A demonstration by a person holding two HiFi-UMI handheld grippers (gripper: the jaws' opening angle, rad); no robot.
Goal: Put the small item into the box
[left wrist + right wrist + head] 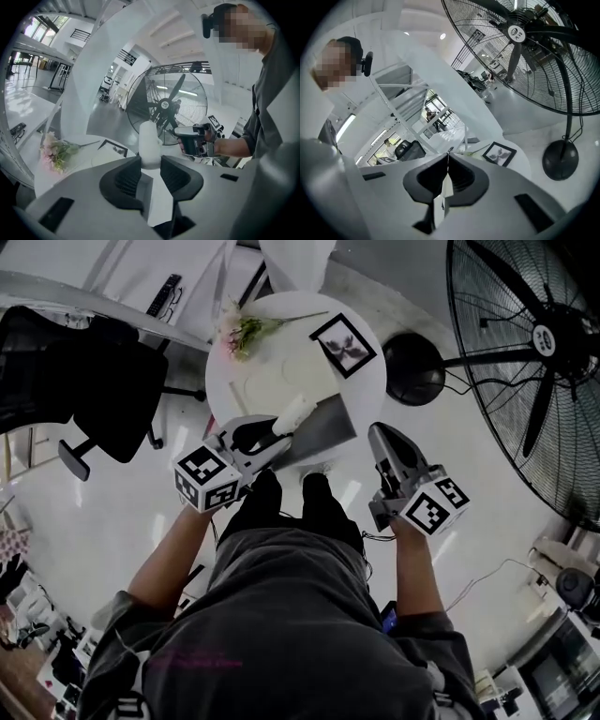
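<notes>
A small white cylinder-shaped item (149,143) sticks out from between my left gripper's (150,161) pads, which are shut on it. In the head view the item (296,412) hangs over the near edge of a round white table (281,371), with the left gripper (281,430) just behind it. A grey flat-sided thing (323,430), which may be the box, lies right beside the item at the table's near edge. My right gripper (380,434) is held off the table's right side. Its jaws (447,157) are shut with nothing between them.
On the table lie a bunch of pink flowers (239,331) and a black-framed picture (343,345). A big standing fan (530,352) with a round black base (414,369) stands to the right. A black office chair (103,390) is at the left.
</notes>
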